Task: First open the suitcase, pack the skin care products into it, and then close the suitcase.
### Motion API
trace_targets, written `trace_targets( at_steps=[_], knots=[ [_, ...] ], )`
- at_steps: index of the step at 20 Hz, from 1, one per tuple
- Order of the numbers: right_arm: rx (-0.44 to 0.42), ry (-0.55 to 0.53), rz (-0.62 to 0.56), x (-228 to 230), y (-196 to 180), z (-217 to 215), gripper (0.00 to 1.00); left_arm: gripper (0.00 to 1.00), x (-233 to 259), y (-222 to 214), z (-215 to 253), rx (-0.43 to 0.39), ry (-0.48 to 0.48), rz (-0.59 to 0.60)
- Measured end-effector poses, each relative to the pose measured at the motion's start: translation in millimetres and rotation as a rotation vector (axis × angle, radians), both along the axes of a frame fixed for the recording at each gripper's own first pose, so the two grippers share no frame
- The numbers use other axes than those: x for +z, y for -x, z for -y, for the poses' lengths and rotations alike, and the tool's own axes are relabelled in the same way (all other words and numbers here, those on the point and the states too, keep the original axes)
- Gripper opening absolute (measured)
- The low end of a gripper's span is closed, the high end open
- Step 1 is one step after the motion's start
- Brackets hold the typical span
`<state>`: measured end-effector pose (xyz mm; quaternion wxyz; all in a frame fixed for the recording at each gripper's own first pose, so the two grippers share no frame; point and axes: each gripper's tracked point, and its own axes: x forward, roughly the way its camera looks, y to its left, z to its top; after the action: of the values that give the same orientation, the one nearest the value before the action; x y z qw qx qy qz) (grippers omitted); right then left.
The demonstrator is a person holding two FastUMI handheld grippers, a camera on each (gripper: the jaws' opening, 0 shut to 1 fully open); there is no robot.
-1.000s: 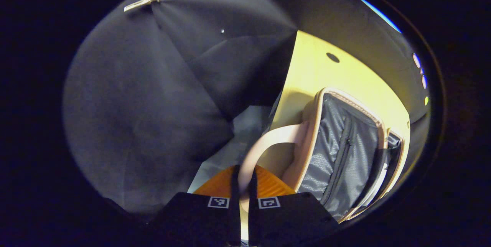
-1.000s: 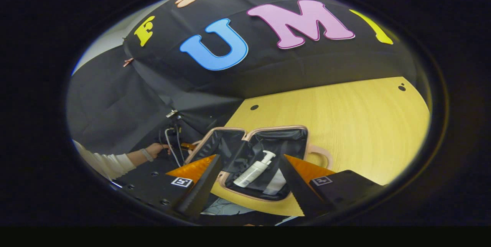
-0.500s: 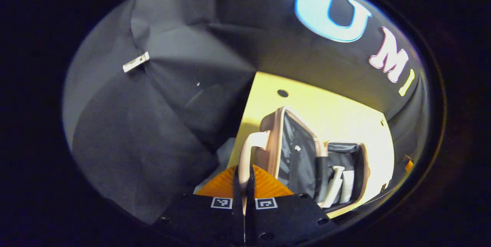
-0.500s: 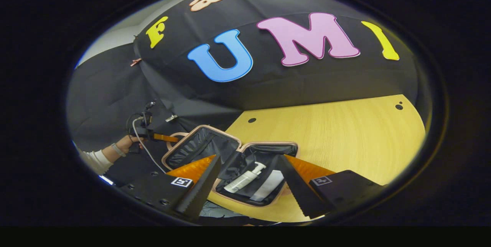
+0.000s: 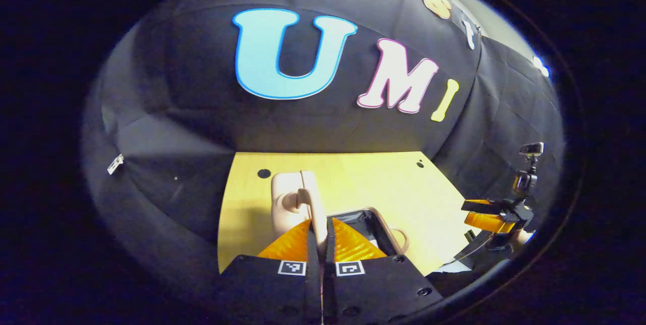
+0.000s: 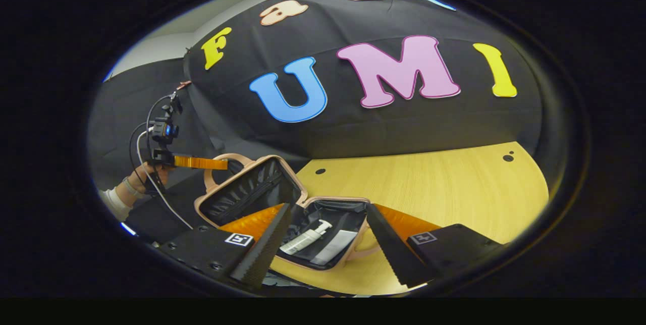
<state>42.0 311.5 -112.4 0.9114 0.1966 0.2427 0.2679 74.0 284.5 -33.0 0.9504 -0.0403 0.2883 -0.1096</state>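
Note:
The pink suitcase [image 6: 330, 200] lies open on the wooden table, its dark-lined lid [image 6: 247, 193] raised at a slant. A white pump bottle [image 6: 304, 238] and a white tube [image 6: 335, 253] lie in the base. My left gripper [image 5: 319, 223] is shut on the lid's handle [image 5: 303, 195]. From the right gripper view, the left gripper [image 6: 202, 162] grips that handle [image 6: 220, 164] at the lid's upper left, with a hand [image 6: 132, 182] behind it. My right gripper [image 6: 328, 247] stands open just before the base, touching nothing. In the left gripper view the right gripper [image 5: 488, 214] hangs far right.
The light wooden table [image 6: 434, 188] stretches to the right of the suitcase, with small dark holes near its back edge. Black cloth walls close it in behind and to the left. A cable [image 6: 151, 183] hangs from the left gripper.
My left gripper has swung the lid up from lying flat to a steep slant, turning to face the back wall. The right gripper stayed open and hardly moved.

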Motion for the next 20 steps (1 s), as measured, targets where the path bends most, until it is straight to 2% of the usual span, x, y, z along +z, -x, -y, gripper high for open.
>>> trace_targets(
  at_steps=[3,4,5,6,8,10,13,15,17,19,20],
  knots=[
    [0.004,-0.014,0.000,0,11,11,0.96,0.07,-9,-8,78,-0.105,0.095,0.008],
    [0.002,-0.018,-0.002,1,12,18,1.00,0.07,-18,-10,107,-0.125,0.123,-0.013],
    [0.000,-0.024,0.000,4,13,26,0.96,0.07,-32,-9,131,-0.147,0.142,-0.039],
    [-0.001,-0.028,-0.001,6,13,35,0.96,0.07,-46,-12,157,-0.165,0.142,-0.042],
    [-0.013,-0.026,-0.010,6,16,60,0.96,0.07,-95,-29,197,-0.181,0.119,-0.081],
    [-0.053,-0.031,-0.012,9,21,95,0.96,0.07,-147,-35,220,-0.170,0.127,-0.175],
    [-0.126,-0.017,-0.016,9,36,153,0.96,0.07,-214,-31,246,-0.152,0.015,-0.287],
    [-0.166,0.031,-0.024,-1,50,194,0.95,0.07,-238,-34,258,-0.161,-0.032,-0.295],
    [-0.191,0.053,-0.031,-5,60,226,0.95,0.12,-249,-32,263,-0.150,-0.060,-0.305],
    [-0.213,0.041,-0.038,-5,68,250,0.96,0.16,-261,-34,264,-0.124,-0.135,-0.301],
    [-0.219,0.029,-0.035,-1,73,261,0.96,0.25,-263,-34,266,-0.102,-0.152,-0.302]
  ],
)
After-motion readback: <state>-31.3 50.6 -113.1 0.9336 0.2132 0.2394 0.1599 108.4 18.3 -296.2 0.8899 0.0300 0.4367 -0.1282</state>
